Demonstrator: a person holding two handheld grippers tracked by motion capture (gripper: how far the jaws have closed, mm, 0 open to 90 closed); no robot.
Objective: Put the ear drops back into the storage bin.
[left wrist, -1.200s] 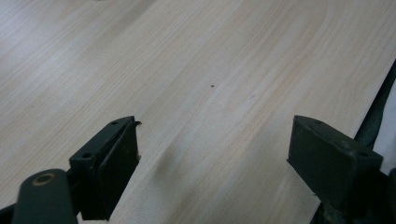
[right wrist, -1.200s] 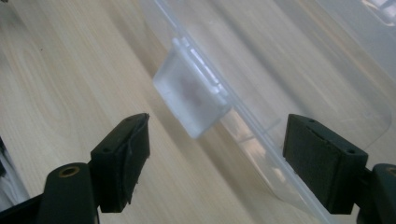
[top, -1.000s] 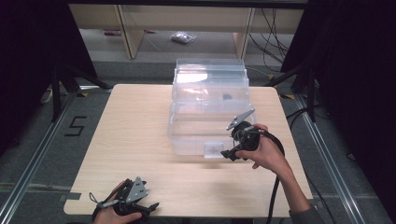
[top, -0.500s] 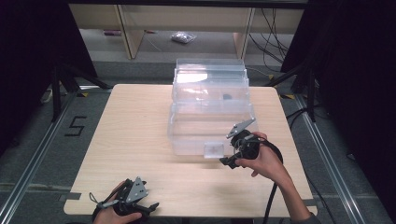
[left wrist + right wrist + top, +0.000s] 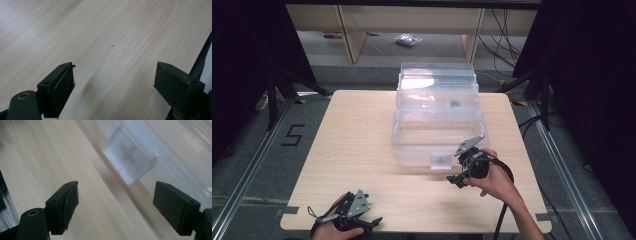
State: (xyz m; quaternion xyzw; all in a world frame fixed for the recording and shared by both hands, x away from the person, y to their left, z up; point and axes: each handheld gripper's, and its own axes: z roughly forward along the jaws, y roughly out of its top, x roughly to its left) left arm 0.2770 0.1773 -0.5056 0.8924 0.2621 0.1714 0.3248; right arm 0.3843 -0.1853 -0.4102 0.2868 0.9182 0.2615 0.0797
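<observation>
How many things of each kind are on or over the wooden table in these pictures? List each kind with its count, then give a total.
Clear plastic stacked drawer box: 1
Frosted plastic latch tab on the box front: 1
Black hand-held claws: 2, left claw and right claw, both open
Total: 4

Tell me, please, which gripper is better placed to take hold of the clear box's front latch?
The right gripper. It sits just off the frosted latch on the clear box, jaws open, with the latch ahead in its own view. The left gripper is open too, but back at the table's near edge.
</observation>
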